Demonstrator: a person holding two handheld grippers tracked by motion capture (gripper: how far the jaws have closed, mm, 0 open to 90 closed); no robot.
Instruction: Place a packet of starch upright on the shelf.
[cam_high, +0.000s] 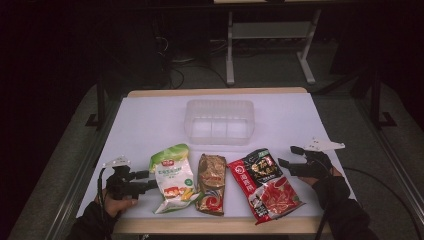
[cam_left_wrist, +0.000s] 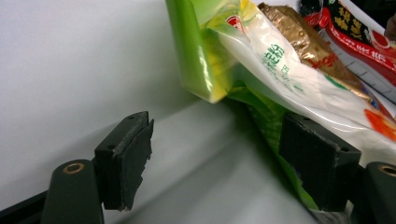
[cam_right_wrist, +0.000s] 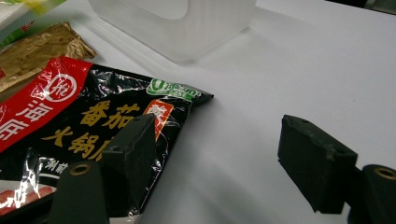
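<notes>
left gripper (cam_high: 142, 181) fingers apart, green bag (cam_high: 172, 176) just beyond its fingertips | right gripper (cam_high: 287, 157) fingers apart, red bag (cam_high: 264, 182) edge by one finger | bags likely light, soft, slippery; pinch a flat sealed edge

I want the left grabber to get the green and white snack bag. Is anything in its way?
Nothing visible blocks it. The left gripper is open, right beside the green and white bag, with bare table between. One jaw already sits by the bag's edge.
</notes>
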